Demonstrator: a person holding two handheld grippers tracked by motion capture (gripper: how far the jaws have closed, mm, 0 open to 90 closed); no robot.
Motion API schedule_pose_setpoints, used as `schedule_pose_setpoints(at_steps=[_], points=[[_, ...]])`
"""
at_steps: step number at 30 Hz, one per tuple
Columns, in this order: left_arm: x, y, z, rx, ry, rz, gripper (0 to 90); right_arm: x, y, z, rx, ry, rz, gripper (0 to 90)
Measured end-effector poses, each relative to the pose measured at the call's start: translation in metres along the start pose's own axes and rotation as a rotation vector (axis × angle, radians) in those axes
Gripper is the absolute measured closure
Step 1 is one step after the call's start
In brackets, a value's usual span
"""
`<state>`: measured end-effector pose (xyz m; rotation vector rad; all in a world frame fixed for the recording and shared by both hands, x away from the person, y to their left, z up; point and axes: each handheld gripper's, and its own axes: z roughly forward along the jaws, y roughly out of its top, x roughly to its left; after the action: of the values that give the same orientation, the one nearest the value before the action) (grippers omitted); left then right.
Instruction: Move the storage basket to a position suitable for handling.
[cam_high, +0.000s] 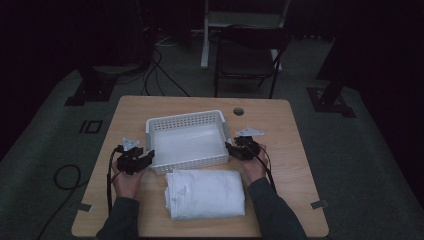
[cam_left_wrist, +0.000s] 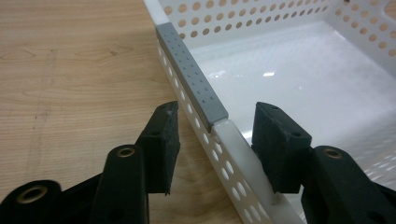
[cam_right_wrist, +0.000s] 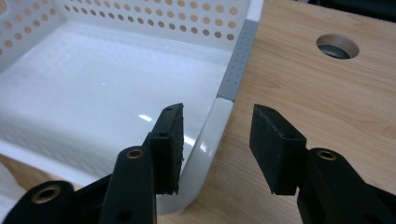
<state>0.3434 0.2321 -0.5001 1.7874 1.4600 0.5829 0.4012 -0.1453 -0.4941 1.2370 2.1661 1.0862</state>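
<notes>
Folded white towel (cam_high: 205, 194) lies nearest the camera in the high view, on the wooden table (cam_high: 295, 150), just in front of the white basket (cam_high: 187, 145) and touching or nearly touching its near wall; can't tell which. Both forearms come in either side of the towel.

Basket sits mid-table, long side facing the person. Left gripper (cam_high: 148, 156) is at its near-left corner, right gripper (cam_high: 229, 147) at its near-right corner.

Left gripper view: the 2 jaws straddle the basket's left wall, 1 pad (cam_left_wrist: 163, 140) outside over the table, the other inside over the basket floor. Jaws spread apart, gaps showing on both sides of the rim, so nothing clamped. Rim passes between them right where a grey dotted strip (cam_left_wrist: 191, 77) ends and plain white plastic begins.

Right gripper view: same setup w/ the right wall. Inner pad (cam_right_wrist: 169, 144) sits close against the rounded white rim, maybe touching; outer pad stands well clear over the wood. Jaws parted, no grip. Matching grey strip (cam_right_wrist: 236, 65) runs along the rim beyond the jaws.

Basket itself: shallow rectangular tray, glossy white floor, walls perforated w/ rows of round holes, rounded corners, inside bare. Round cable hole (cam_right_wrist: 337, 45) in the table lies past the basket's far-right corner.
</notes>
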Motion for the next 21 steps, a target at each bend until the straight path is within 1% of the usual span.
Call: schedule_pose_setpoints(at_steps=[1, 2, 3, 4, 5, 10, 11, 12, 13, 15, 16, 17, 19, 21], points=[[0.000, 0.000, 0.000, 0.000, 0.000, 0.000, 54.5, 0.000, 0.000, 0.000, 0.000, 0.000, 0.000, 55.6], [-0.001, 0.000, 0.002, 0.008, -0.002, 0.007, 55.5, -0.001, -0.001, 0.001, 0.006, 0.010, 0.007, 56.3], [-0.003, 0.000, 0.004, 0.012, 0.005, 0.012, 55.5, -0.001, -0.001, 0.001, 0.006, 0.010, 0.007, 56.3], [-0.006, 0.001, 0.008, 0.022, 0.017, 0.027, 55.4, 0.000, 0.000, 0.000, 0.009, 0.001, -0.003, 58.1], [-0.006, 0.001, 0.008, 0.022, 0.017, 0.027, 55.7, 0.000, 0.000, 0.000, 0.009, 0.001, -0.003, 58.1], [-0.009, 0.006, 0.016, 0.017, 0.007, 0.033, 56.8, -0.002, -0.001, -0.003, 0.024, -0.014, -0.002, 59.5], [-0.012, 0.009, 0.021, 0.017, -0.005, 0.039, 57.1, -0.004, -0.003, -0.005, 0.026, -0.021, 0.005, 58.9], [-0.014, 0.011, 0.024, 0.018, -0.006, 0.048, 57.5, -0.004, -0.003, -0.006, 0.028, -0.033, 0.008, 58.7], [-0.016, 0.013, 0.026, 0.019, -0.003, 0.053, 57.5, -0.004, -0.003, -0.006, 0.028, -0.033, 0.008, 58.7], [-0.019, 0.017, 0.031, 0.023, -0.002, 0.060, 58.4, -0.005, -0.004, -0.008, 0.033, -0.052, 0.007, 58.9], [-0.020, 0.018, 0.033, 0.022, -0.007, 0.060, 59.1, -0.008, -0.006, -0.011, 0.035, -0.064, 0.018, 59.9], [-0.021, 0.020, 0.035, 0.020, -0.009, 0.060, 59.1, -0.008, -0.006, -0.011, 0.035, -0.064, 0.018, 59.9], [-0.023, 0.023, 0.039, 0.020, -0.017, 0.056, 59.9, -0.012, -0.010, -0.016, 0.036, -0.064, 0.038, 60.1], [-0.025, 0.025, 0.042, 0.020, -0.022, 0.058, 60.1, -0.014, -0.013, -0.018, 0.037, -0.069, 0.042, 60.0]])
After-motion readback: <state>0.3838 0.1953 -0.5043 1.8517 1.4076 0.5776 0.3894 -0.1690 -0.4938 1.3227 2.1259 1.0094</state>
